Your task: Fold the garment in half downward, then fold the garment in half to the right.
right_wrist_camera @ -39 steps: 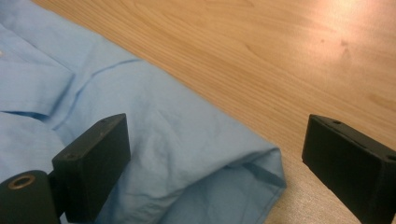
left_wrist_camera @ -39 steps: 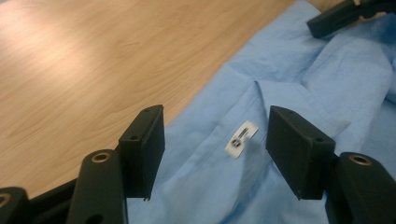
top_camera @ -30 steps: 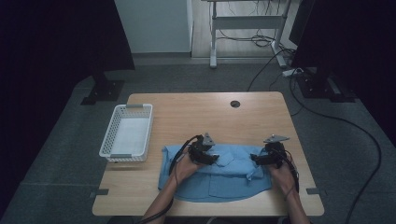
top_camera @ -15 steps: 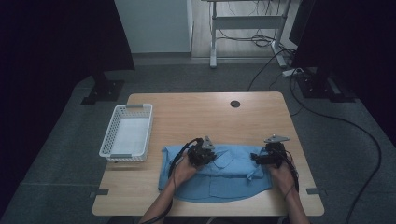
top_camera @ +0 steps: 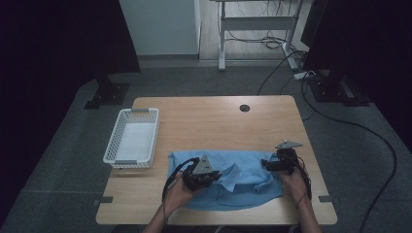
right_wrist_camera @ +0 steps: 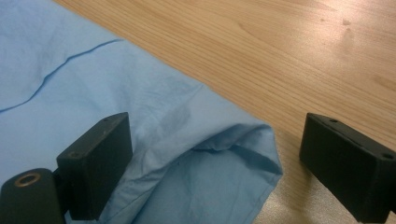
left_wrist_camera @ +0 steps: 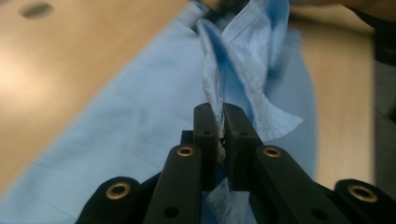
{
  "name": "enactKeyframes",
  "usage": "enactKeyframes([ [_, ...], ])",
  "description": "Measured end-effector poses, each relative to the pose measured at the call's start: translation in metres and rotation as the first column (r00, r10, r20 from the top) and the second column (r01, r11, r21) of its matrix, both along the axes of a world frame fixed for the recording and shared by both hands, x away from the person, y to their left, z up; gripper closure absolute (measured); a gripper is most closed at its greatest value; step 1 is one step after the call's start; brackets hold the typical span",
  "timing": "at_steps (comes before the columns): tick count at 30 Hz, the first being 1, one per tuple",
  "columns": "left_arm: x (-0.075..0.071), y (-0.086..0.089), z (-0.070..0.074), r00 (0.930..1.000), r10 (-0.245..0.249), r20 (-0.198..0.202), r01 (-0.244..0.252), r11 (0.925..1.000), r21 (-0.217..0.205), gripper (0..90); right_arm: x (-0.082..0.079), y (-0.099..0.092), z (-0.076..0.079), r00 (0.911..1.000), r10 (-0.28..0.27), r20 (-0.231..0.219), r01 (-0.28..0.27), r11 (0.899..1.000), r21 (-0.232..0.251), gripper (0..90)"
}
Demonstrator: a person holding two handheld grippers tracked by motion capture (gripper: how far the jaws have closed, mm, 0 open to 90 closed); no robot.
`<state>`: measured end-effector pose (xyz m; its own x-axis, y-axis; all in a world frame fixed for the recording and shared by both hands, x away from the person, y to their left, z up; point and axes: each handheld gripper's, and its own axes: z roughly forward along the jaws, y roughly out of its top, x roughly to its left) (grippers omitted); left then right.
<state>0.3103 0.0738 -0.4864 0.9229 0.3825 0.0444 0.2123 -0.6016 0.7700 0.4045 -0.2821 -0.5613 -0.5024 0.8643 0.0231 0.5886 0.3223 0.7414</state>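
A light blue shirt (top_camera: pixel 252 187) lies spread on the near half of the wooden table (top_camera: pixel 218 121). My left gripper (top_camera: pixel 219 175) is over the shirt's left part, and its jaws have just closed. In the left gripper view the left gripper (left_wrist_camera: pixel 222 112) is shut on a raised fold of the shirt (left_wrist_camera: pixel 140 107), which looks like the collar. My right gripper (top_camera: pixel 265 164) rests at the shirt's right edge. In the right gripper view the right gripper (right_wrist_camera: pixel 217 135) is open, with a folded corner of the shirt (right_wrist_camera: pixel 93 84) lying between its fingers untouched.
A white plastic basket (top_camera: pixel 108 150) stands at the table's left, just beyond the shirt's left corner. A round cable hole (top_camera: pixel 244 108) sits in the tabletop at the back. Bare wood stretches behind the shirt.
My left gripper has closed on the shirt and drawn toward the near edge, lifting a fold of cloth with it. The right gripper has stayed where it was.
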Motion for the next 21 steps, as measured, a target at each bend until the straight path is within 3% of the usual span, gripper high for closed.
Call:
enactKeyframes([
  [4, -0.011, 0.002, -0.021, 0.997, -0.058, -0.052, 0.059, 0.9978, 0.028, 83.0, 0.0, 0.0, 0.0, 1.0, -0.003, 0.001, 0.003, 1.0, 0.0, 9.3],
  [6, -0.014, 0.0, -0.028, 0.9932, -0.084, -0.08, 0.089, 0.994, 0.063, 81.1, 0.0, 0.0, 0.0, 1.0, -0.005, 0.0, 0.005, 1.0, 0.0, 9.3],
  [7, -0.015, -0.001, -0.029, 0.9936, -0.077, -0.082, 0.083, 0.994, 0.071, 76.4, 0.0, 0.0, 0.0, 1.0, -0.004, 0.001, 0.004, 1.0, 0.0, 9.3],
  [9, -0.013, 0.0, -0.026, 0.9926, -0.063, -0.103, 0.067, 0.9971, 0.035, 61.6, 0.0, 0.0, 0.0, 1.0, -0.004, 0.001, 0.004, 1.0, 0.0, 9.3],
  [11, -0.012, 0.001, -0.02, 0.9958, -0.041, -0.082, 0.04, 0.9992, -0.006, 44.6, 0.0, 0.0, 0.0, 1.0, -0.005, 0.0, 0.005, 1.0, 0.001, 9.3],
  [13, -0.011, 0.003, -0.015, 0.9968, -0.015, -0.078, 0.012, 0.9994, -0.031, 34.7, 0.0, 0.0, 0.0, 1.0, -0.004, 0.001, 0.004, 1.0, 0.0, 9.3],
  [17, -0.005, 0.01, -0.011, 0.995, 0.049, -0.087, -0.054, 0.997, -0.056, 25.7, 0.0, 0.0, 0.0, 1.0, -0.004, 0.001, 0.004, 1.0, 0.0, 9.3],
  [21, 0.002, 0.018, -0.011, 0.9895, 0.123, -0.076, -0.126, 0.9913, -0.037, 21.7, 0.0, 0.0, 0.0, 1.0, -0.006, 0.0, 0.006, 1.0, 0.001, 9.3],
])
